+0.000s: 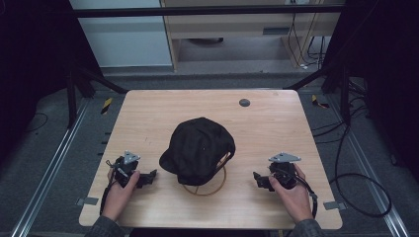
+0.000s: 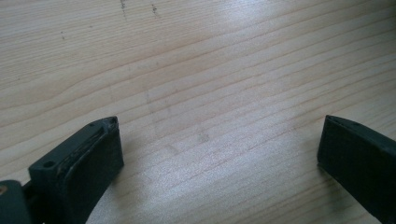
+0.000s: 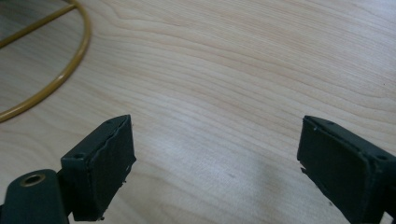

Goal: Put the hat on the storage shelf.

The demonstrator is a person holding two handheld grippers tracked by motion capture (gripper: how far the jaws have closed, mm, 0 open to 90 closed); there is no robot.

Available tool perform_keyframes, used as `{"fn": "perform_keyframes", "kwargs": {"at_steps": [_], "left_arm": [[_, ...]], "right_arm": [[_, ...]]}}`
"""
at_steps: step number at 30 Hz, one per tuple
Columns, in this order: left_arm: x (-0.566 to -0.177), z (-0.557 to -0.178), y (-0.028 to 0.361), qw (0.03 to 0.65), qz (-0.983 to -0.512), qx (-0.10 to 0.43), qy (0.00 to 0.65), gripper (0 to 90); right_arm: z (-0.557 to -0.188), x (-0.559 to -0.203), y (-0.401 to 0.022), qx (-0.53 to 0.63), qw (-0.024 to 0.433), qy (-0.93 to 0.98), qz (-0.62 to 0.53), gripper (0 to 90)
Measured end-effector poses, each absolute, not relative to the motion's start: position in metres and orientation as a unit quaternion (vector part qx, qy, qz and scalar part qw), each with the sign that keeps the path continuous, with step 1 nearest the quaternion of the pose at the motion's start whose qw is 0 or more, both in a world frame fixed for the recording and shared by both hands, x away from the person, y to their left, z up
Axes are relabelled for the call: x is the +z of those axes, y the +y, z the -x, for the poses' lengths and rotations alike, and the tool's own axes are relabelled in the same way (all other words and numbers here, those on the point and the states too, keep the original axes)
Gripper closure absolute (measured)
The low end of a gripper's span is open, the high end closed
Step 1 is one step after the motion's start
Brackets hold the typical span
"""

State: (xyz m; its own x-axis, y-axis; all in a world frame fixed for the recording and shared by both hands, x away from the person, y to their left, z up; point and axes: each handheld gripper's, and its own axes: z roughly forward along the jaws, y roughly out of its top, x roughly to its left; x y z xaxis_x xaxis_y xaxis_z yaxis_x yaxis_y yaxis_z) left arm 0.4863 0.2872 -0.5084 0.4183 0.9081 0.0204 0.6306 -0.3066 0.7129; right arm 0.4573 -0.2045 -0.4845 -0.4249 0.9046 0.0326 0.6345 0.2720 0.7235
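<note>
High view: black cap (image 1: 198,149) sits mid-worktop (image 1: 148,118) on a brass wire stand (image 1: 206,189), whose ring base rests on the wood beneath it. Your left gripper (image 1: 146,178) lies near the cap's left side, your right gripper (image 1: 258,179) near its right, both apart from it and pointing inward. Both pairs of fingers stand wide with nothing between them; the right gripper view catches the ring's (image 3: 70,65) arc at upper left. Judgement: nothing is gripped and the cap looks untouched, so the whole job is ahead of you, starting with the reach-in.
</note>
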Motion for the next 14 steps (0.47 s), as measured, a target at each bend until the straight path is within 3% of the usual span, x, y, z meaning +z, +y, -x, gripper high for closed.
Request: {"fn": "perform_keyframes", "kwargs": {"at_steps": [14], "left_arm": [[-0.508,-0.486,0.287,0.321,-0.779,0.216,0.494,0.0]], "right_arm": [[-0.467,-0.512,-0.204,0.329,0.224,0.761,-0.513,3.9]]}}
